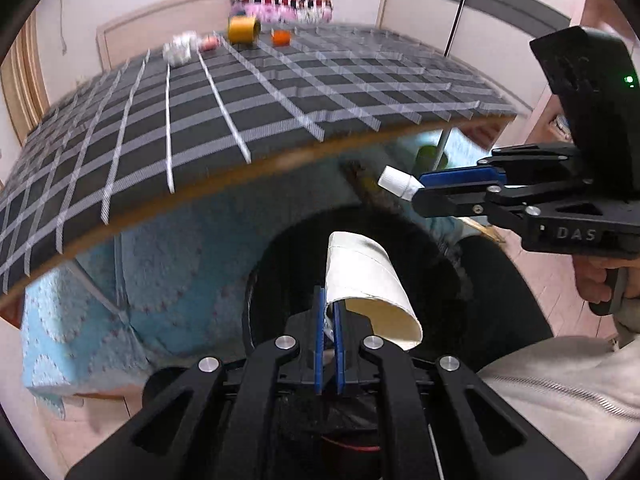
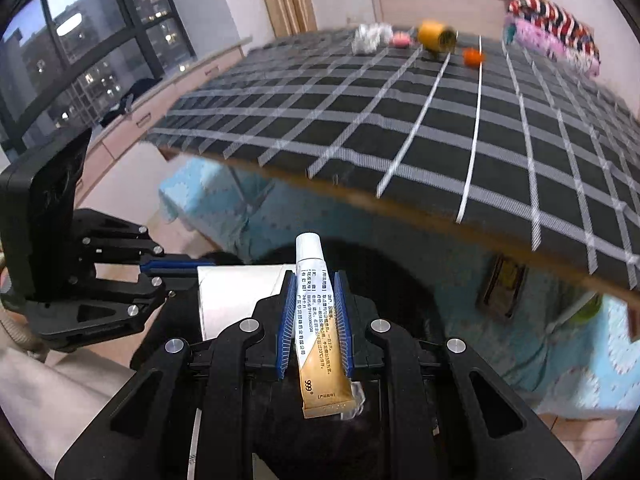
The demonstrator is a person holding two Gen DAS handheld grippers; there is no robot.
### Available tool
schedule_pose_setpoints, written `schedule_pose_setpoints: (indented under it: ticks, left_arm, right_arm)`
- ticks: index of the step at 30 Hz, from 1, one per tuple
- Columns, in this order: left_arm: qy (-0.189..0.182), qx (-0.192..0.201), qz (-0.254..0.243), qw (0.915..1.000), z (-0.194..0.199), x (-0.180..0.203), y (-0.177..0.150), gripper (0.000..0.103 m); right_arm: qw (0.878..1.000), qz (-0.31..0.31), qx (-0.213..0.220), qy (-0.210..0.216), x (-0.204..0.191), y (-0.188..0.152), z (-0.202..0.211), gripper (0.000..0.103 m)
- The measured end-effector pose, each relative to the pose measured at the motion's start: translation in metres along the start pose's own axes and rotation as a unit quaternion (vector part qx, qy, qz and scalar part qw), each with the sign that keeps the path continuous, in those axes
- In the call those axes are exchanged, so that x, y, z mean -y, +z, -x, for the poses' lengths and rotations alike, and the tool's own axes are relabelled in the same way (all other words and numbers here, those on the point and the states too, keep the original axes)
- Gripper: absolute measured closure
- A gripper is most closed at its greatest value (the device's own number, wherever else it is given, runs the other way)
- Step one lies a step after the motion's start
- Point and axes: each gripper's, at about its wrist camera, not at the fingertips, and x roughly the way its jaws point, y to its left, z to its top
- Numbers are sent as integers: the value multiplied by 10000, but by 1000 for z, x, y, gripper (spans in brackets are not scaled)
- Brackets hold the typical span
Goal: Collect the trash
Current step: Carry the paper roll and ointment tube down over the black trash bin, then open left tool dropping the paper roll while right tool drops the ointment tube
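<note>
Apparently, ribbed blue tongs (image 2: 316, 320) pinch a flattened, printed ointment tube (image 2: 320, 328).

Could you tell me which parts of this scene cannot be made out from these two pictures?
- Left wrist view: the items on the far end of the table are motion-blurred; the white one cannot be identified.
- Both views: the black bin below is dark; its contents are hidden by the paper cup and the left hand-held gripper.
- Right wrist view: the tube's small print is too fine to read between the right hand-held gripper pads.
</note>
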Motion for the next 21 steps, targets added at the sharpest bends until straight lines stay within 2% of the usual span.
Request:
schedule_pose_setpoints:
  ticks: [7,14,21]
  left_arm:
    - [80,-493,43,9987,-36,-7,-15,99]
    - [160,-845,-47,9963,-64,-4,-24,99]
    - [196,-1012,-71,9946,-77,-4,-27,99]
  right_arm:
    - [9976,-365,-581,-5,20,-25,-40,83]
    - [9940,-635,-887,41,32,-33,-68,83]
    - [9912,-742,-1099,-17,37,-39,-87,83]
